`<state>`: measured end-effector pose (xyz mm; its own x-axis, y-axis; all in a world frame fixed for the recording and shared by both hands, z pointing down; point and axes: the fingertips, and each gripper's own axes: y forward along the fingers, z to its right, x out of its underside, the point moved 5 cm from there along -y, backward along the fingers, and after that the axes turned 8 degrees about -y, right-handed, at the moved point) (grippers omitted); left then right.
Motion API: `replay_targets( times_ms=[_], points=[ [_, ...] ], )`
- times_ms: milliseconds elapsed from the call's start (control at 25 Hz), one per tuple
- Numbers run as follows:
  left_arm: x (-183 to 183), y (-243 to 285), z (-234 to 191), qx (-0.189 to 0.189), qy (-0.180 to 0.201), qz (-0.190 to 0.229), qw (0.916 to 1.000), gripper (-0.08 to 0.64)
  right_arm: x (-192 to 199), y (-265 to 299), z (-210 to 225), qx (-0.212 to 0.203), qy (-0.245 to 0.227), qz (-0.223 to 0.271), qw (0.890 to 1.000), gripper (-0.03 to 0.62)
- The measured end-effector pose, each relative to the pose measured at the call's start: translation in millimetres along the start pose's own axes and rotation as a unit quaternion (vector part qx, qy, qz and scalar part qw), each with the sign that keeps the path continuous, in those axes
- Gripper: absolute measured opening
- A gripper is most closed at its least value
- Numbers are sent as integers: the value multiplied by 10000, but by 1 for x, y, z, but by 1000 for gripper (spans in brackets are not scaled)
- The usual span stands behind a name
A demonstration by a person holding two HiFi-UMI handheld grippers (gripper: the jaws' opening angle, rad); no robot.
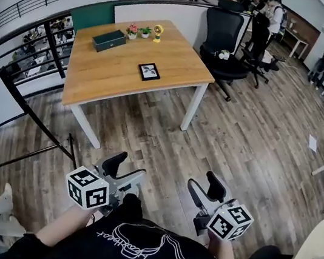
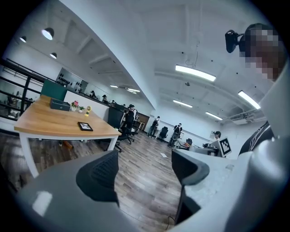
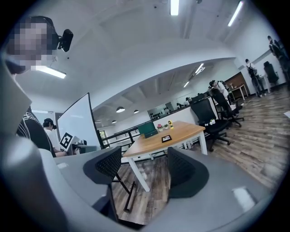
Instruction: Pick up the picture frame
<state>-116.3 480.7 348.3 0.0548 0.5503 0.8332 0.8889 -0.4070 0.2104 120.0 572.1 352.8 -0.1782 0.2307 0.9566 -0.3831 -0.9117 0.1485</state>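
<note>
Holding both tools low in front of the body, out over the wood floor and well short of the table. Left tool is sitting with its jaws apart, and only floor is showing between the pads. Right tool is showing the same: jaws spread wide, empty, with a table leg and floor visible through the gap. Neither tool is touching anything.

Picture frame is lying flat on the table, roughly mid-surface and leaning toward the near edge and the near right corner. It's sitting clear of the dark box and the small ornaments lined up along the far edge. Nothing is blocking it from the near side.

Progress, as I'm reading it: zero on the grasp itself. The tools are open and ready, the frame untouched. What's left is the whole job: closing the gap to the near edge, bringing one tool down onto the frame, clamping and lifting. I'm expecting the flat, thin frame to need a grip on its rim.
</note>
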Motion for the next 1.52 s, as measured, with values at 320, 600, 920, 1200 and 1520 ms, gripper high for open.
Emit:
replay_targets(
  times_ms=[320,600,920,1200,1520],
  points=[
    [-39,47,-90,-177,-288,-81,9994,368,-11,96,42,-25,23,-368,9993,324],
    [-109,110,-198,-420,-438,-38,9981,368,-38,223,94,-88,49,-638,9979,321],
    [-189,158,-308,-563,-544,15,9969,368,-70,375,130,-464,121,-889,9949,301],
    [-211,191,-346,-743,-540,-142,9957,368,-77,432,159,-582,45,-1045,9928,299],
    [-228,236,-370,-1024,-720,-174,9920,368,-83,505,209,-1195,175,-1344,9835,295]
  ],
)
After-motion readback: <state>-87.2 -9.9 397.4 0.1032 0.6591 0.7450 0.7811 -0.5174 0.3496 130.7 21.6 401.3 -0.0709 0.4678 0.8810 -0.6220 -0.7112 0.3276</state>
